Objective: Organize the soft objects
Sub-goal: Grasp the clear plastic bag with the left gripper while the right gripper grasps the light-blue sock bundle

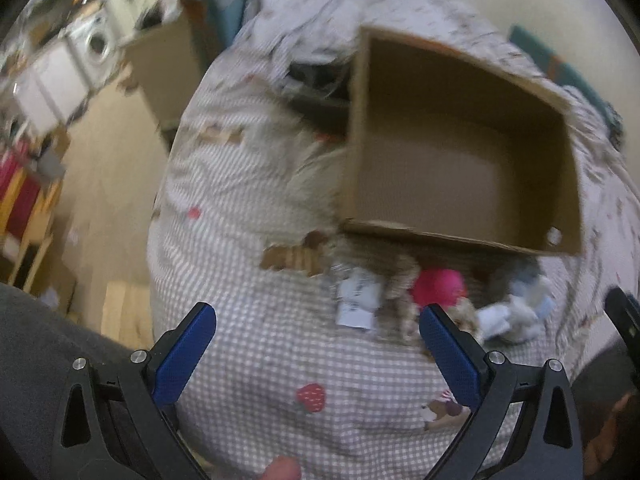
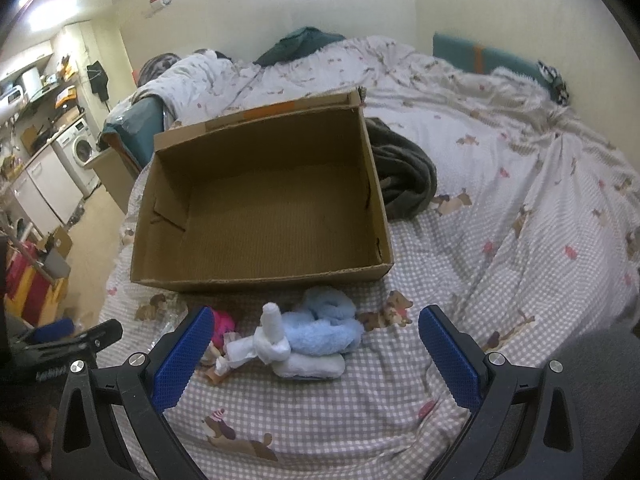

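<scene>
Cardboard box (image 2: 264,216) sits open and empty on the checked bedcover (image 2: 460,264), its near wall just beyond a small heap of soft things. In the right wrist view the heap shows a blue fluffy sock (image 2: 328,320) over a white roll (image 2: 316,364), with a pink item (image 2: 223,326) to their left. A dark blanket (image 2: 404,176) lies right of the box, touching it. The right gripper (image 2: 316,352) hangs above the heap, jaws spread wide, gripping nothing. The left gripper (image 1: 316,350) is likewise wide open and empty, near the pink item (image 1: 438,286); its view is blurred.
</scene>
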